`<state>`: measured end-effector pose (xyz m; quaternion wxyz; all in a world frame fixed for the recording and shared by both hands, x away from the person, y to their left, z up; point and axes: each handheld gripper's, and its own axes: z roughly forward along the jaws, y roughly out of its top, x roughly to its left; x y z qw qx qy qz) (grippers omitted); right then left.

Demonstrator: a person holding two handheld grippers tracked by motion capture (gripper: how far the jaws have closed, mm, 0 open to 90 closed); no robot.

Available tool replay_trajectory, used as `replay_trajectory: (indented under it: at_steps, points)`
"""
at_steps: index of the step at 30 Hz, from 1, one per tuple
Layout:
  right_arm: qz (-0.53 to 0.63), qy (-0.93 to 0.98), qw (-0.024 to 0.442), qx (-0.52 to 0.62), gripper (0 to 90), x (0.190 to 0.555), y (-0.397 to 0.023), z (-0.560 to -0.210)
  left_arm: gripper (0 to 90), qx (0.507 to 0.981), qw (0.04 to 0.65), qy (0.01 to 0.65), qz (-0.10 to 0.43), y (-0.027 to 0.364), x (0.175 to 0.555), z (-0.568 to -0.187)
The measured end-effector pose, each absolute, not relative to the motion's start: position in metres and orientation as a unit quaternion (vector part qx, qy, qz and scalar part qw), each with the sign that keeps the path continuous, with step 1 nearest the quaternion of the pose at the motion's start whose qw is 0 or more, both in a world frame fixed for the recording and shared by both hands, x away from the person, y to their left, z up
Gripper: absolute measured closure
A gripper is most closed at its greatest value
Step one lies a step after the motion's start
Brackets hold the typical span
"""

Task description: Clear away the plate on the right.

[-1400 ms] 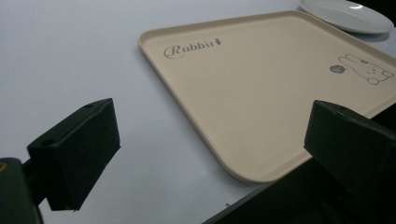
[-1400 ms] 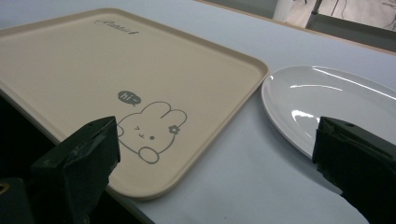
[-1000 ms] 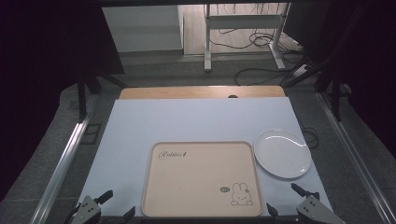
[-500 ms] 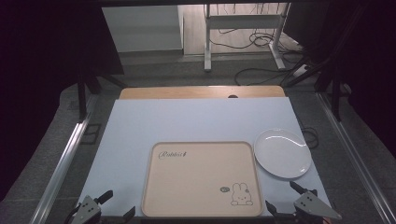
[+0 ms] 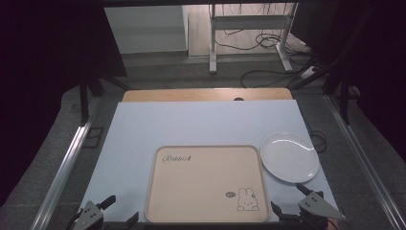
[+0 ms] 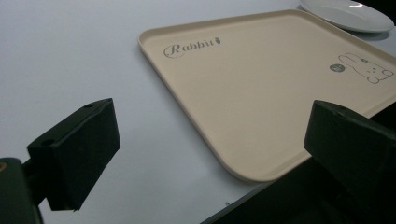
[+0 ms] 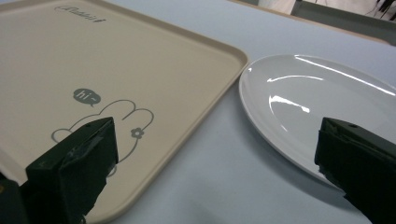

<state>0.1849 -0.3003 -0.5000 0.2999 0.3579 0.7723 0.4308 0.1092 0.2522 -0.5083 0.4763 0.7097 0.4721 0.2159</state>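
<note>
A pale blue table point(image 5: 201, 124) stands in a dark room with cables on the floor beyond. At its near edge, the left gripper point(image 5: 111, 212) and right gripper point(image 5: 289, 201) both hover with jaws spread wide, holding nothing. Between them lies a beige tray point(image 5: 207, 184) with a rabbit drawing. Just right of the tray, far of the right gripper, sits an empty white plate point(image 5: 288, 156).

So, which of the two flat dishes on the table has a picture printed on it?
The beige tray: it carries a rabbit drawing and the word "Rabbit". The round white plate to its right is plain.
</note>
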Motion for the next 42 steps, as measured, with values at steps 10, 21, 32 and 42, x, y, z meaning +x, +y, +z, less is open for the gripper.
replay_trajectory:
  at_steps: [10,21,32,42]
  points:
    - [0.405,0.778,0.318,0.36,2.1,0.195,-0.3,-0.503,2.9,0.71,0.476,0.472,0.216,0.252,0.109,-0.508]
    - [0.369,0.785,0.339,0.365,12.6,0.202,-0.3,-0.501,2.9,0.712,0.475,0.471,0.215,0.252,0.109,-0.508]
    - [0.303,0.813,0.376,0.326,24.9,0.209,-0.295,-0.503,3.0,0.712,0.474,0.471,0.215,0.252,0.11,-0.508]
    - [0.255,0.829,0.399,0.298,32.2,0.213,-0.292,-0.506,2.9,0.712,0.474,0.472,0.215,0.252,0.11,-0.508]
